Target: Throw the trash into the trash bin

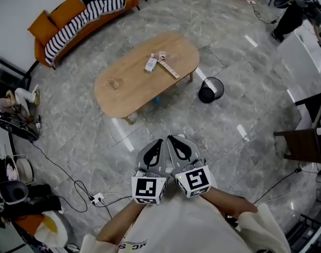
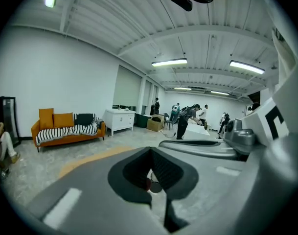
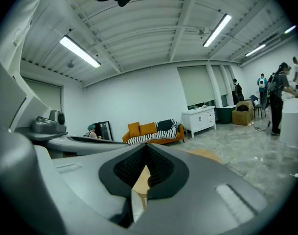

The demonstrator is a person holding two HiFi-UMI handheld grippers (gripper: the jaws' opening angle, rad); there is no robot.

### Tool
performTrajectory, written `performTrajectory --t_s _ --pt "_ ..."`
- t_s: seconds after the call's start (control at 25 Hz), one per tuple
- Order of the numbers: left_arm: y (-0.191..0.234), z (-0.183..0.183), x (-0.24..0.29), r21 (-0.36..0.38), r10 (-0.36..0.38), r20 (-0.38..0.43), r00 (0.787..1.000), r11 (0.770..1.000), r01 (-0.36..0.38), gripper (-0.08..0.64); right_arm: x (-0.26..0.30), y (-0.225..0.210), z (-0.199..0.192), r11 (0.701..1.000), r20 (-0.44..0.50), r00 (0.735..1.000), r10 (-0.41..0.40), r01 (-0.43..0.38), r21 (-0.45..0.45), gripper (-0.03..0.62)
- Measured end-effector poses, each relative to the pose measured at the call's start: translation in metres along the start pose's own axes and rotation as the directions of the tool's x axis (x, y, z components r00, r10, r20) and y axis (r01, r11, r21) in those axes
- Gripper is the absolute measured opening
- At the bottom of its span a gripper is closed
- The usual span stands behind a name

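Note:
The trash lies on the oval wooden table (image 1: 123, 88): a white packet (image 1: 151, 64), a long pale strip (image 1: 169, 70) and a small wrapper (image 1: 162, 55). A black mesh trash bin (image 1: 211, 90) stands on the floor just right of the table. My left gripper (image 1: 159, 142) and right gripper (image 1: 174, 138) are held side by side over the floor, well short of the table and pointing towards it. Both are shut with nothing in them. In the left gripper view the left gripper (image 2: 149, 151) shows its jaws meeting. The right gripper (image 3: 146, 146) looks the same in its own view.
An orange sofa (image 1: 49, 22) with a striped blanket stands at the far left. Cables and a power strip (image 1: 97, 198) lie on the grey tile floor at my left. Shoes and bags crowd the left wall. A dark desk (image 1: 302, 144) is at the right. People (image 2: 185, 121) stand far off.

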State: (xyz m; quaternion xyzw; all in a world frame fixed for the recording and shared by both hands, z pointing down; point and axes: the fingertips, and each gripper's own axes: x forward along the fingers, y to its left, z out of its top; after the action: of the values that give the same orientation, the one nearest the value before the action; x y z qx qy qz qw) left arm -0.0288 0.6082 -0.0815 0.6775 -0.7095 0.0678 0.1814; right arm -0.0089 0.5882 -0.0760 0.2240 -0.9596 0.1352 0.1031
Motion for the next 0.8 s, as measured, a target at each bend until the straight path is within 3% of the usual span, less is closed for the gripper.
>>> performTrajectory --t_s 0.36,0.6,0.8 --pt "-0.002 0.048 0.078 0.019 0.08 0.001 0.997 0.997 -0.08 0.0 0.041 -0.09 0.042 0.994 0.034 0.999 0.006 -0.009 0.11 0.023" --pt "0.013 0.051 0.113 0.026 0.096 -0.039 0.995 0.995 -0.095 0.0 0.069 -0.124 0.036 0.988 0.003 1.0 -0.022 0.021 0.154 0.023" --pt "0.044 0.048 0.157 0.008 0.086 -0.084 0.993 0.996 -0.085 0.0 0.098 -0.152 0.038 0.993 -0.013 0.999 -0.044 0.045 0.108 0.023"
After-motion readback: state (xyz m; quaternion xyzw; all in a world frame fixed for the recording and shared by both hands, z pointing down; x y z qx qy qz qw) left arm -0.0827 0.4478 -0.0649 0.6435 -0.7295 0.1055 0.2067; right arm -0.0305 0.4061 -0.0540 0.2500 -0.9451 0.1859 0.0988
